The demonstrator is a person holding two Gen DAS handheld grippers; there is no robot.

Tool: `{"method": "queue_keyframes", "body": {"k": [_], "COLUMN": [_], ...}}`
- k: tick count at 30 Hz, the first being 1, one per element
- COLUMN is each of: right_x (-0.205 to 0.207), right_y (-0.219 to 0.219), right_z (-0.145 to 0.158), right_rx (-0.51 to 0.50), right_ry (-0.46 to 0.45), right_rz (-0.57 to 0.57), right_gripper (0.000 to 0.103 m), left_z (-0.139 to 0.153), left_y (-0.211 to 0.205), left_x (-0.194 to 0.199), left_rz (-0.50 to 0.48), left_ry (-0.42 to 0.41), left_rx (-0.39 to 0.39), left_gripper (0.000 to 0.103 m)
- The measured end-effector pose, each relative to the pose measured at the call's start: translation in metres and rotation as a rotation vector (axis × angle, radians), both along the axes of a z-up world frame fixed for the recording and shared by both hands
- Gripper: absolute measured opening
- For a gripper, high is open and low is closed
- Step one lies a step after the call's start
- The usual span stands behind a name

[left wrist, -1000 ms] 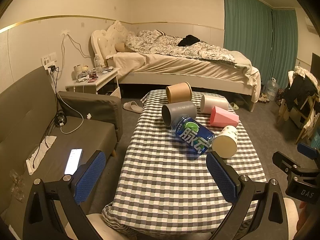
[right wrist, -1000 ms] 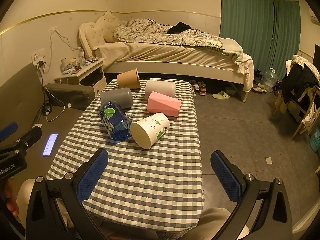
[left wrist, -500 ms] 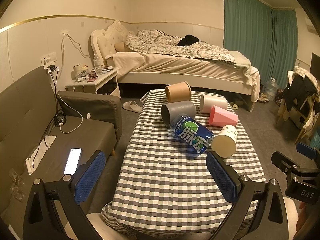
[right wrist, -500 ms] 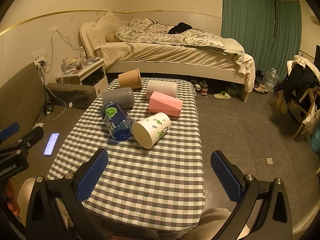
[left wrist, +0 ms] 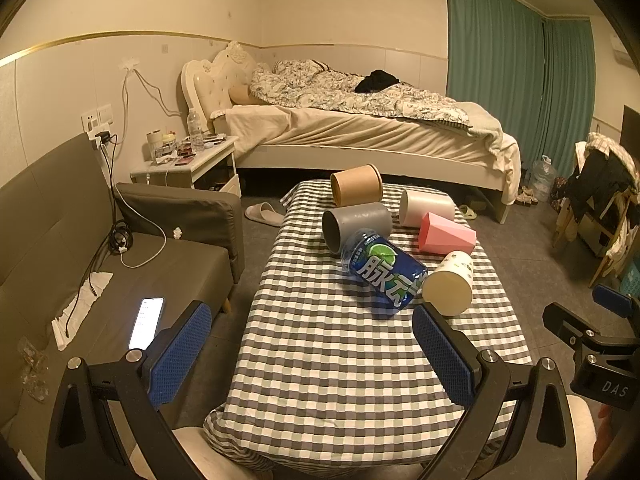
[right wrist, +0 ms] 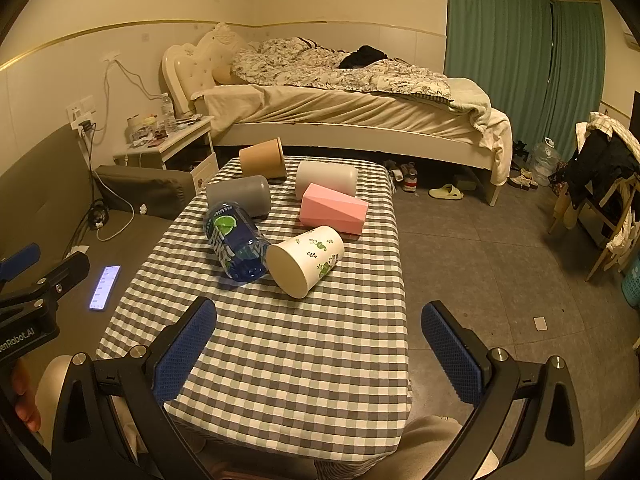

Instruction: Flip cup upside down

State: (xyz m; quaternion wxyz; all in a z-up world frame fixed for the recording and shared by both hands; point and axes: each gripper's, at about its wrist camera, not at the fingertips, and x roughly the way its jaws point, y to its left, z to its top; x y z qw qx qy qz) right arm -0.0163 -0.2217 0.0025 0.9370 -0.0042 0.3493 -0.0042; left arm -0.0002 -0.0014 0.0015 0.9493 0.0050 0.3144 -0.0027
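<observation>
Several cups lie on their sides on a checkered table [left wrist: 320,360]: a white paper cup with green print [right wrist: 306,260] [left wrist: 448,284], a grey cup [left wrist: 356,226] [right wrist: 240,196], a brown cup [left wrist: 356,184] [right wrist: 262,159], a white cup [left wrist: 426,208] [right wrist: 326,178] and a pink faceted cup [left wrist: 446,234] [right wrist: 334,209]. A blue bottle [left wrist: 382,270] [right wrist: 236,246] lies between the grey and printed cups. My left gripper [left wrist: 312,352] and right gripper [right wrist: 320,348] are both open and empty, held over the table's near end, well short of the cups.
A grey sofa [left wrist: 80,280] with a lit phone [left wrist: 146,322] stands left of the table. A bed [left wrist: 360,128] and nightstand [left wrist: 188,160] are behind. A chair with clothes [right wrist: 600,184] stands at the right. Bare floor [right wrist: 480,260] lies right of the table.
Both views have shifted only slightly; the cups and bottle have not moved, and both grippers stay open.
</observation>
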Motion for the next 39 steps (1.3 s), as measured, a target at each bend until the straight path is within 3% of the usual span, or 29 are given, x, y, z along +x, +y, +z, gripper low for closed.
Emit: {"method": "queue_keyframes", "body": {"k": [34, 39], "right_x": [0.006, 0.01], "right_y": [0.004, 0.007], "right_z": [-0.003, -0.005], "right_rx": [-0.007, -0.012], "right_ry": [0.008, 0.018], "right_rz": [0.038, 0.043], "right_gripper": [0.103, 0.103], "left_z": [-0.001, -0.008], "left_y": [-0.002, 0.001], "left_x": [0.0, 0.007], "left_rz": [0.001, 0.013], "left_ry": [0.003, 0.032], "left_rx": [-0.002, -0.007], "left_gripper": [0.103, 0.103]}}
